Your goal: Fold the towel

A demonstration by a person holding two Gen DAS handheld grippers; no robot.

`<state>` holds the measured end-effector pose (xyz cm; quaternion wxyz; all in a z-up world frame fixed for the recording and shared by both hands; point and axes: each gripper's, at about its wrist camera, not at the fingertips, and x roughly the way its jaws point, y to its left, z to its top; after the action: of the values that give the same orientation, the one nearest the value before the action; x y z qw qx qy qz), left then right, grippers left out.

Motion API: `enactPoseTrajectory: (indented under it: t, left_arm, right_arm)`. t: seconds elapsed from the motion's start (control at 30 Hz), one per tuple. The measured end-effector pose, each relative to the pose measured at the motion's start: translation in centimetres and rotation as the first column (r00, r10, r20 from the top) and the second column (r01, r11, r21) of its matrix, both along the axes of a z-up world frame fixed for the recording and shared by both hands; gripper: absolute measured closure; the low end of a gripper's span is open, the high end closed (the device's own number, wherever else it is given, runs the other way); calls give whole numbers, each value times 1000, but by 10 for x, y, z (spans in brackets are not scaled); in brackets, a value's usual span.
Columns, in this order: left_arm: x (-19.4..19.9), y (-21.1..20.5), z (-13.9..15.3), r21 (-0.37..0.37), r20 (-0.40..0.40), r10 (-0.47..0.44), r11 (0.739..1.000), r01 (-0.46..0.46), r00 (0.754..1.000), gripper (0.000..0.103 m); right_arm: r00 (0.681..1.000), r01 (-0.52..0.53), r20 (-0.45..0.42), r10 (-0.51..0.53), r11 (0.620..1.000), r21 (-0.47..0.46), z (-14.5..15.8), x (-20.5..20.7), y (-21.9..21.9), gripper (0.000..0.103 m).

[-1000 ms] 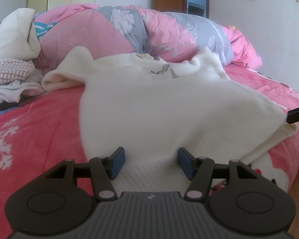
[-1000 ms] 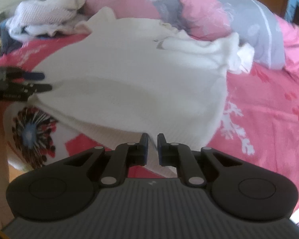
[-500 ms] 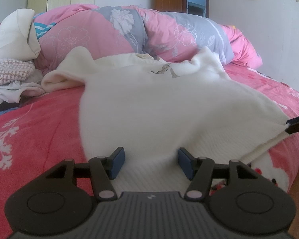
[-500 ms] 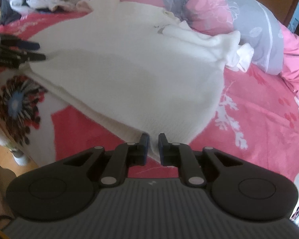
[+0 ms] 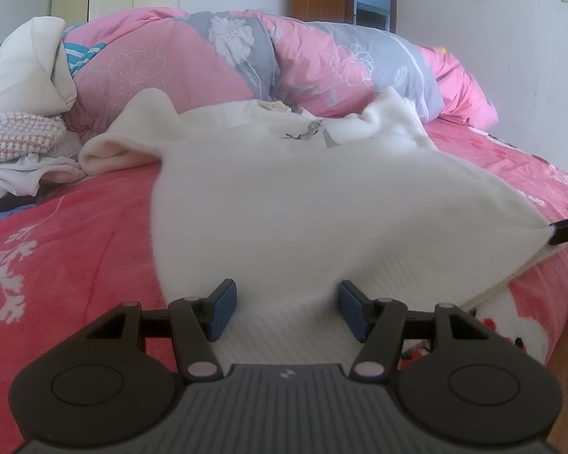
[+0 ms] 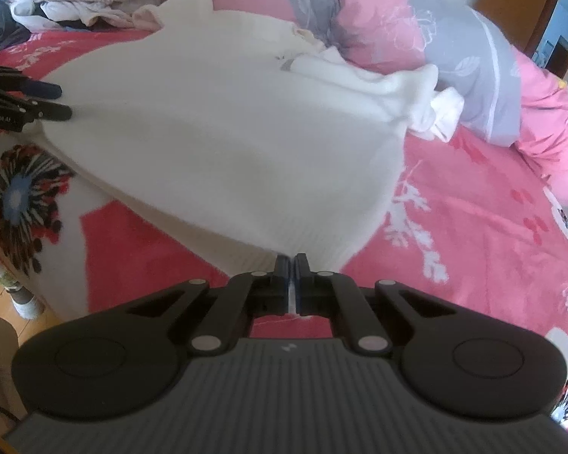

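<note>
1. Right gripper [image 6: 291, 261]: small gap a second ago, now pressed together, pinching the near hem of the towel [image 6: 208, 132]; thin strip of white fabric visible between the pads.
2. Left gripper [image 5: 284, 302]: unchanged, spread wide, pads not pressing. Ribbed towel edge lying between and under them, no grip.
3. Towel: spread flat on the red floral bed [image 5: 75, 227], far end against the pink-grey quilt [image 5: 246, 56]. Right near corner now pulled taut and slightly lifted.
4. Meaning for the task, as a judgement: one corner secured, other corner not yet. Fold not started; left closing likely needed before any lift.
5. Writing: white print on the left gripper's side in the right wrist view, partly cut off, ending in "AI". Small emblem on each gripper body, no letters. Small grey motif near the towel's far edge, unreadable.
</note>
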<state>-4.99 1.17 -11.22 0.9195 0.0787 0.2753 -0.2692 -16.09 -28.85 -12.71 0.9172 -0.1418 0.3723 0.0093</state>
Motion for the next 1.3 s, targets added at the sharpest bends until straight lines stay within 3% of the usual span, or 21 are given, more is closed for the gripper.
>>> enactPoseTrajectory:
  t: [0.3,0.43,0.57,0.67,0.73,0.9,1.03,1.17,1.23,1.3]
  left_arm:
    - [0,1,-1,0,4,-2,1000,2,1000,42]
    - [-1,2,-2,0,5,-2,1000,2,1000,42]
    - [0,2,-2,2,4,-3,1000,3,1000,42]
    - [1,3,-1,6,2,-2,1000,2,1000,42]
    - [-1,4,2,5,1,5,1000,-5,1000,42]
    - [-12,16,20,-41,49,41,998,-39,998,42]
    - [-21,8,40,-103,83,-53,993,61,995,46]
    - [-27,-29,36,-98,67,-192,975,198,979,62]
    - [-30,-45,27,-108,37,-256,960,258,966,81]
    - [-30,-54,15,-125,-3,-290,950,287,957,89]
  right_arm:
    - [1000,4,-12,-4,1000,18,-6,-2,2,99]
    - [1000,-26,-10,27,995,100,7,-16,-6,83]
    - [995,-96,49,89,980,172,30,-34,-15,81]
    - [991,-99,110,72,960,263,41,-26,-19,78]
    - [992,-86,115,49,934,346,39,-11,-20,78]
    - [999,-11,-34,28,913,407,-5,26,-5,79]
    - [1000,20,-28,-8,876,482,-15,24,-12,79]
    - [999,32,-41,-14,877,480,-13,24,-9,79]
    - [999,36,-50,-15,890,454,-12,24,-4,79]
    - [998,38,-57,-15,901,433,-10,25,-1,79]
